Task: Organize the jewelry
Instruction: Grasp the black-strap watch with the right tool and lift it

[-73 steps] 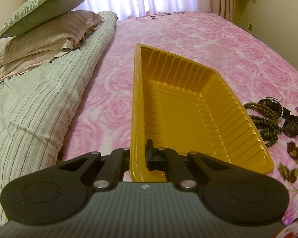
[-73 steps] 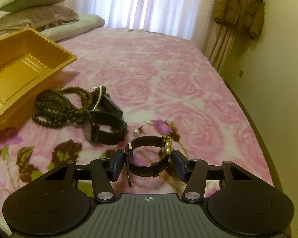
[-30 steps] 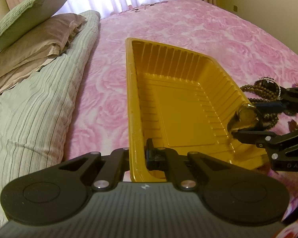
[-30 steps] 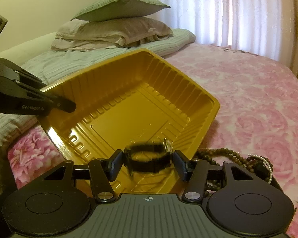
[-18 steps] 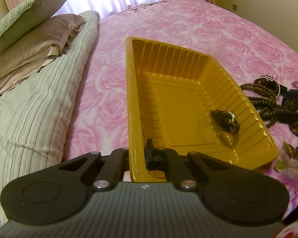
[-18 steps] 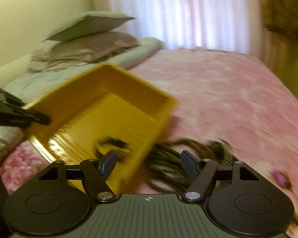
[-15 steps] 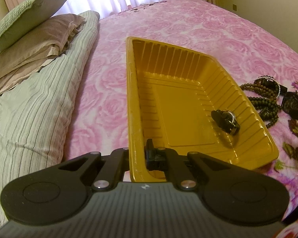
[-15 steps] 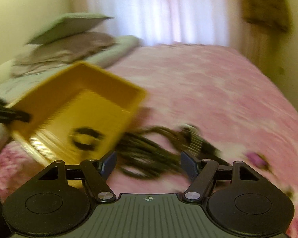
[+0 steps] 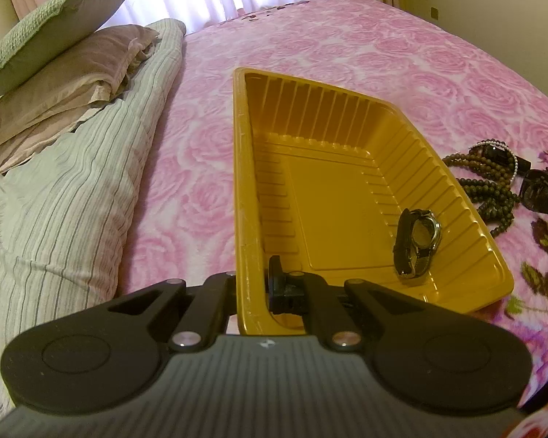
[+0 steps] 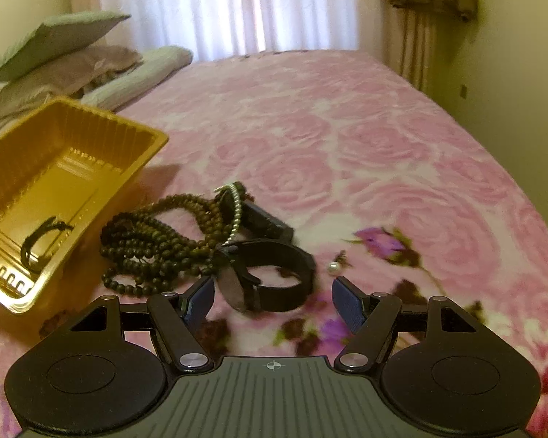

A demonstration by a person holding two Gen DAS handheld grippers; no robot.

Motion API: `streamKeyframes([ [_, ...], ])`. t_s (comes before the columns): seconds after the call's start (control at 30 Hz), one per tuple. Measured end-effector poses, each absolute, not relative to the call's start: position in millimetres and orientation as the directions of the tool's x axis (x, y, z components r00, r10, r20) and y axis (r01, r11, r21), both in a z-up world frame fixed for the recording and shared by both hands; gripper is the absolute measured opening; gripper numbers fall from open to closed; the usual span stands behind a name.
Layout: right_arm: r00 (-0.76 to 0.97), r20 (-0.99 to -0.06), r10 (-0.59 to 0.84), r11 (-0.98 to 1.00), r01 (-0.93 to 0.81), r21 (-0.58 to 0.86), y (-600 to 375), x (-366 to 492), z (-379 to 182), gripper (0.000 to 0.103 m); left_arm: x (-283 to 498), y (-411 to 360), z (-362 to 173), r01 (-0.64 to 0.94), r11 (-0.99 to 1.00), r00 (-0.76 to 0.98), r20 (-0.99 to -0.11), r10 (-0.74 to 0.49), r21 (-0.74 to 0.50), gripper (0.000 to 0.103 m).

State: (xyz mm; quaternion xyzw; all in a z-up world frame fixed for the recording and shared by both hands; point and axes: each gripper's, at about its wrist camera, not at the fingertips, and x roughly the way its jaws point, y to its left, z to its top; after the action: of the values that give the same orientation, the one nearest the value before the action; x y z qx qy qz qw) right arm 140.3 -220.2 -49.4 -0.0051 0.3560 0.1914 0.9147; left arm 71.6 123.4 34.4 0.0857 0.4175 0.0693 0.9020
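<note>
Left wrist view: left tongs [image 9: 252,288] clamped on near rim of yellow tray [image 9: 244,168] resting on pink bed [image 9: 347,43]; watch [image 9: 418,242] inside tray, against right wall.

Right wrist view: right tongs [image 10: 272,301] spread wide after just opening, gripping nothing, above black watch [image 10: 274,273] beside bead strands [image 10: 157,241].

Daylight glowed through white curtains [image 10: 237,7], soft shadow beside the yellow tray [image 10: 135,168], right view slightly motion-blurred, fisheye edges curved and dark
</note>
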Motion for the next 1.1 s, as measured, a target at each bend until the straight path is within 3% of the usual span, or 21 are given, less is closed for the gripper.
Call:
streamKeyframes([
  [0.23, 0.682, -0.652, 0.332, 0.934, -0.336, 0.124, -211.5, 147.1, -54.0, 0.07, 71.7, 124.1, 34.7, -0.053, 0.976, 0.642, -0.741, 0.196, 0.213, 0.002],
  [0.37, 0.687, -0.648, 0.329, 0.932, -0.348, 0.105, -210.9, 141.5, -52.4, 0.046, 71.7, 123.8, 34.5, -0.054, 0.976, 0.642, -0.741, 0.196, 0.212, 0.002],
  [0.47, 0.689, -0.647, 0.325, 0.931, -0.352, 0.093, -209.1, 138.5, -50.2, 0.036, 71.6, 123.7, 34.5, -0.053, 0.976, 0.643, -0.741, 0.196, 0.212, 0.002],
  [0.9, 0.724, -0.611, 0.319, 0.938, -0.334, 0.094, -214.2, 127.2, -32.7, 0.031, 72.4, 127.8, 34.7, -0.056, 0.977, 0.642, -0.742, 0.192, 0.204, 0.003],
  [1.1, 0.709, -0.576, 0.406, 0.904, -0.403, 0.14, -197.7, 125.8, -10.5, 0.031, 72.0, 126.7, 34.5, -0.056, 0.977, 0.643, -0.741, 0.193, 0.206, 0.003],
])
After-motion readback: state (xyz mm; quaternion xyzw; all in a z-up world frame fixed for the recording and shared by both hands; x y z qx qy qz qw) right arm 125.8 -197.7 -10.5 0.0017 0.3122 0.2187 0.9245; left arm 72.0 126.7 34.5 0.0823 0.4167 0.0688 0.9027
